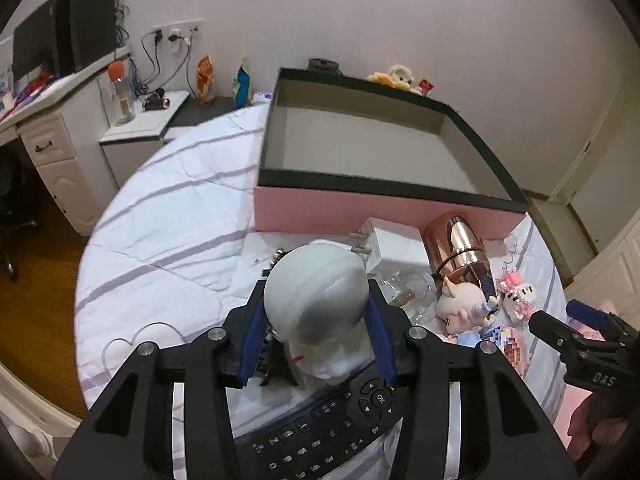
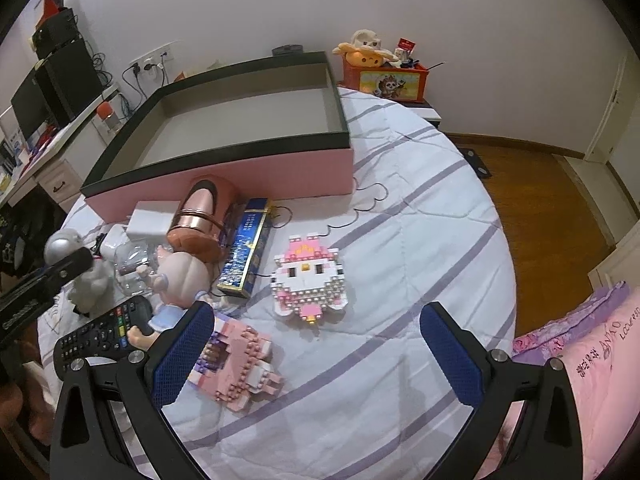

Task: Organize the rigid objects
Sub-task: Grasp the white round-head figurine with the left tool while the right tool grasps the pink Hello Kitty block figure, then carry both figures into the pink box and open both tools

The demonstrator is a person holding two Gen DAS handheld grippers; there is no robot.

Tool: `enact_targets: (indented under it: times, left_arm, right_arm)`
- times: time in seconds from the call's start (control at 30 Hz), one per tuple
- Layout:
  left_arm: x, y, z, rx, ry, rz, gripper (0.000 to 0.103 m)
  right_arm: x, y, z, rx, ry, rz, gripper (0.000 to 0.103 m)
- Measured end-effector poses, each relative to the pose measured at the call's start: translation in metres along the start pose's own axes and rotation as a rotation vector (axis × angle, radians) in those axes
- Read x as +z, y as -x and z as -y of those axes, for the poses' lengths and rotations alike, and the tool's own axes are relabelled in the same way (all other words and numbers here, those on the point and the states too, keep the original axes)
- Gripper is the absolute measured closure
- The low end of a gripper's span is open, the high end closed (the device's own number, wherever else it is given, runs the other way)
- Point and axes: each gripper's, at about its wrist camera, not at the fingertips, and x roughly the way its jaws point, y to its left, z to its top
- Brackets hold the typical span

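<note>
My left gripper is shut on a white round-headed figurine and holds it above the bed, in front of the empty pink box with a dark rim. The figurine also shows in the right wrist view. My right gripper is open and empty above the striped bedsheet, near a pink-and-white block cat and a pink block figure. A black remote, a doll, a rose-gold flask, a white charger and a blue box lie by the pink box.
A clear glass item lies among the pile. A desk with monitor stands left of the bed. An orange toy box stands behind the bed. A pink pillow lies at the right. Wooden floor is beyond the bed's edge.
</note>
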Motion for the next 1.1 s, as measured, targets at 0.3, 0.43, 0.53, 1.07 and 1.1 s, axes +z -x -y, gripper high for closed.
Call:
enact_targets:
  times: [0.3,0.43,0.53,1.07,1.1]
  left_arm:
    - [0.001,0.028,0.0,0.003,-0.008,0.054,0.056]
    - [0.001,0.03,0.003,-0.004,-0.01,0.058,0.056]
    - [0.001,0.031,0.003,-0.006,-0.006,0.06,0.056]
    - [0.005,0.031,0.005,-0.011,-0.008,0.057,0.057]
    - [0.008,0.031,0.005,-0.013,-0.008,0.059,0.057]
  right_arm:
    - [0.006,-0.012,-0.004,-0.044,0.035,0.004,0.006]
    - [0.011,-0.024,-0.007,-0.065,0.057,-0.011,0.011]
    - [0.013,-0.035,-0.009,-0.068,0.075,-0.033,0.027]
    - [0.015,-0.025,-0.011,0.01,0.109,0.01,0.059]
    - [0.018,-0.02,-0.011,0.019,0.108,0.018,0.059]
